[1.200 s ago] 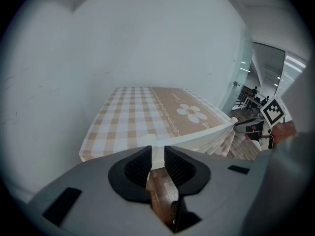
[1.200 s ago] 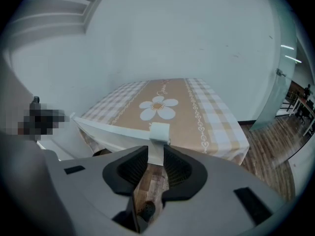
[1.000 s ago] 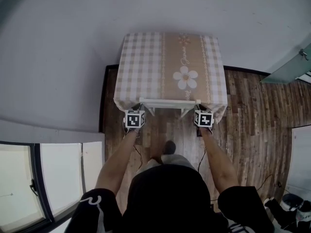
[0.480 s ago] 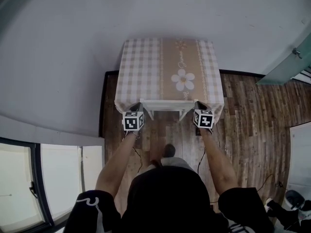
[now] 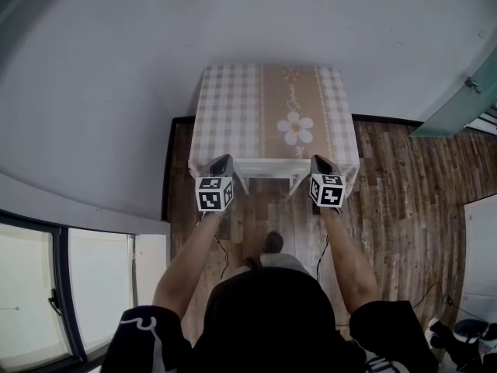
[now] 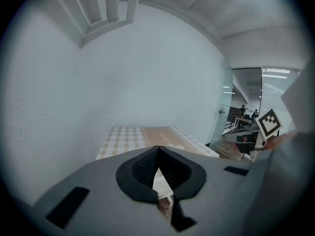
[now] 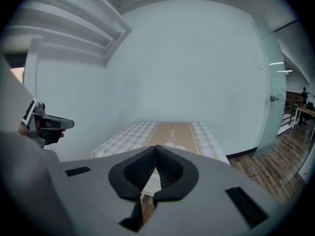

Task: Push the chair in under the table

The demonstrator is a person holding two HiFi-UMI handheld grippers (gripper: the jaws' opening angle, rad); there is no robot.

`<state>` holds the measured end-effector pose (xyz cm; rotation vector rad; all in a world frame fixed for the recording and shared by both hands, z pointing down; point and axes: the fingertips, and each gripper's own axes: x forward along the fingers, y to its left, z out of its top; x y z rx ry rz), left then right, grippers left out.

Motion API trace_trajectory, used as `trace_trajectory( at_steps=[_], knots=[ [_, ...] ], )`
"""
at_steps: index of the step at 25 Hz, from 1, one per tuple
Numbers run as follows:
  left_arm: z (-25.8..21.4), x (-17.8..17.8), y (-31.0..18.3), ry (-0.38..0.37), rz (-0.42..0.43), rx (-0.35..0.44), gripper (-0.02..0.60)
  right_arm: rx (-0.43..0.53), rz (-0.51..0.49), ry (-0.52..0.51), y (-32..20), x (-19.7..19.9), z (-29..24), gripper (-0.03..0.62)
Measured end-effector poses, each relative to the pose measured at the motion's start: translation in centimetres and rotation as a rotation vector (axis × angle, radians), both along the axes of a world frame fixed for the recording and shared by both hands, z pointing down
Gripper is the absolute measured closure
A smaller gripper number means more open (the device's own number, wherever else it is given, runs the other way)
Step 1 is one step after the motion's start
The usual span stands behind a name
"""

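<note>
A table under a checked cloth with a daisy print stands against the grey wall. The white chair is tucked at its near edge, only the top rail showing. My left gripper hovers over the rail's left end. Its jaws have just been closing and now meet with nothing between them. My right gripper hovers over the right end, shut and empty. In the left gripper view the shut left gripper points over the table. The right gripper view shows the shut right gripper and the table.
Dark wood floor runs to the right of the table. A glass door stands at the far right and a window at the lower left. My foot is just behind the chair.
Both grippers have lifted off the ends of the chair's top rail and risen above it. Their jaws have closed.
</note>
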<state>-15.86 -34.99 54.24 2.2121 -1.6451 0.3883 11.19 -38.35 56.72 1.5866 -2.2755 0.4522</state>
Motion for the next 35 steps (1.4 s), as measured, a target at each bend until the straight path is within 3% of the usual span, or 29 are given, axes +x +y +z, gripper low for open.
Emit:
trace_trajectory(
  at_steps=[13, 21, 35],
  knots=[
    [-5.0, 0.0, 1.5, 0.019, 0.024, 0.112, 0.557, 0.123, -0.026, -0.052, 2.0, -2.1, -6.0, 0.582],
    [-6.3, -0.4, 1.7, -0.038, 0.055, 0.164, 0.557, 0.177, -0.042, -0.061, 2.7, -3.1, -8.2, 0.582],
    [-6.8, -0.4, 1.7, -0.06, 0.084, 0.213, 0.557, 0.186, -0.064, -0.053, 2.8, -3.8, -8.3, 0.582]
  ],
)
